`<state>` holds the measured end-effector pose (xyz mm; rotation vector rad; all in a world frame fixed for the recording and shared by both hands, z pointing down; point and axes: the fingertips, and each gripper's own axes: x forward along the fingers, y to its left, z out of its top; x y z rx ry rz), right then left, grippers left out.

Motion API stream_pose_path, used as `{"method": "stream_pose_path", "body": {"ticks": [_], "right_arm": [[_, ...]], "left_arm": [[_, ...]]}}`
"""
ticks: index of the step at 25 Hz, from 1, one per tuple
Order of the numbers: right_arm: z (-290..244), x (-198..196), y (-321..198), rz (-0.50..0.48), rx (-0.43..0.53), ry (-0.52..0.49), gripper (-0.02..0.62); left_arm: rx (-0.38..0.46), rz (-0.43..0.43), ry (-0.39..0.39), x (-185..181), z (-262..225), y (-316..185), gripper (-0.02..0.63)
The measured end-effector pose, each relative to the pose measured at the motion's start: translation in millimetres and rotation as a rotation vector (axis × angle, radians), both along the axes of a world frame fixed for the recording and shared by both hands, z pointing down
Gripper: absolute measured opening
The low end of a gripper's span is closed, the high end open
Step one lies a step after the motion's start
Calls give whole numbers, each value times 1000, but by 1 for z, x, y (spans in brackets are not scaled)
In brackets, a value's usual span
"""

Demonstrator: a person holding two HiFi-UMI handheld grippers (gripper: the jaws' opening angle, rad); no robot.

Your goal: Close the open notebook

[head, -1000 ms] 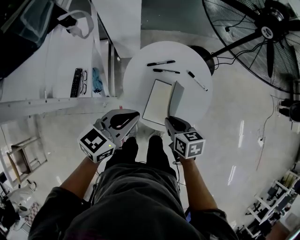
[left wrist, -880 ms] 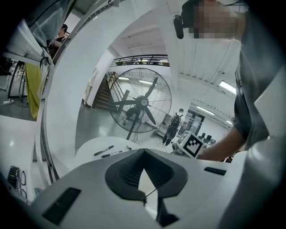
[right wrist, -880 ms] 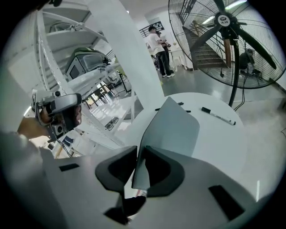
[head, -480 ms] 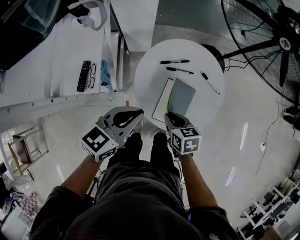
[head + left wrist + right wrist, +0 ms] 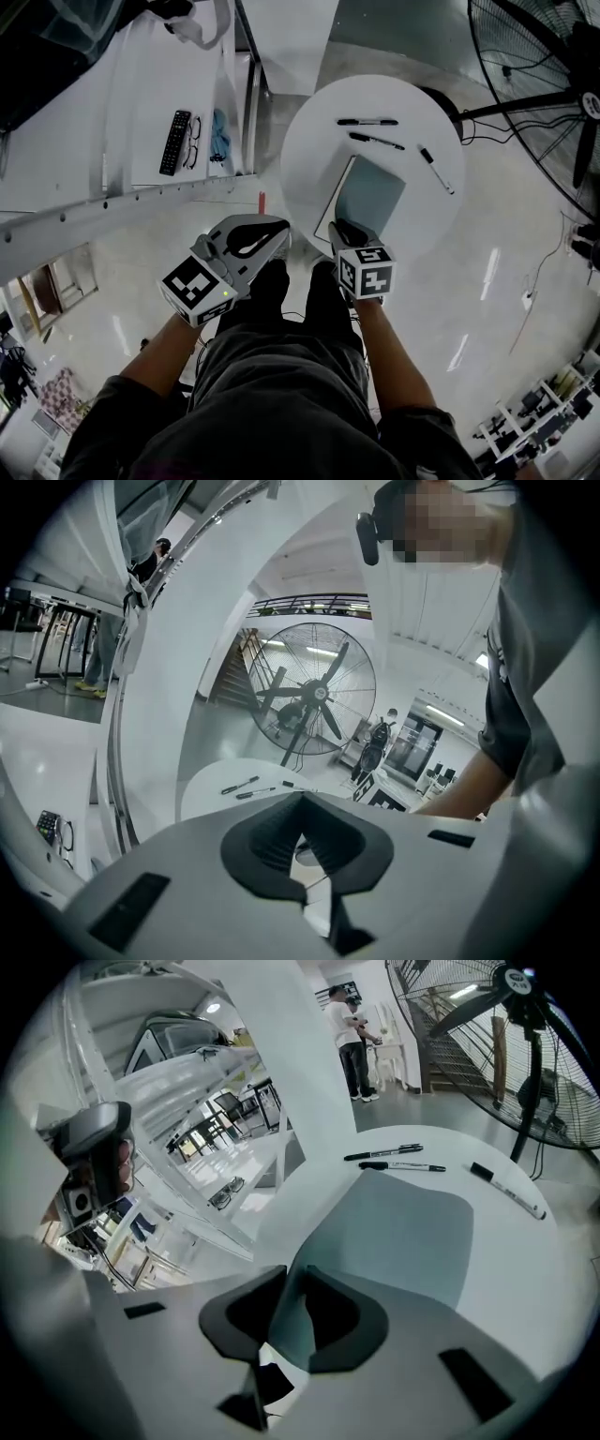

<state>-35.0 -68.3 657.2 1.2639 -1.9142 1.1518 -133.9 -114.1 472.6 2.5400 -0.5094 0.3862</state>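
- The notebook (image 5: 367, 199) lies on the round table (image 5: 309, 131), at the side of the table nearest the person, well apart from the three pens (image 5: 377, 141) along the table's far side.
- A second ago the grey cover (image 5: 375, 192) stood up from the table with the white page (image 5: 340, 192) bare beside it. Now the cover is folded over nearly flat, and only a thin strip of page shows along the edge toward the table's left.
- The right gripper (image 5: 345, 230) is at the table's near rim. Its jaws are narrow with the cover's near edge between them, and the pads appear to touch it. They have just been opening a little.
- My reading is that the closing swing is almost done. The slight easing suggests the cover is about to be let down rather than carried further.
- The left gripper (image 5: 278, 234) hangs off the table's near-left rim, over the floor. Its jaws are together with nothing between them, and it takes no part in the fold.
- What is left, I judge, is to lay the cover fully flat so the page strip disappears, then release it.
- The risk is a cover that springs back up if it is let go too soon.
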Motion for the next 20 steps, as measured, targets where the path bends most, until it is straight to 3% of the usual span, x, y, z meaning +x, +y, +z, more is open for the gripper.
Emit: {"method": "stream_pose_path", "body": {"ticks": [20], "right_arm": [[27,-15,-5,-28,-56,12,124]], "left_arm": [[-46,-59,4,-11,13,-5,8]]}}
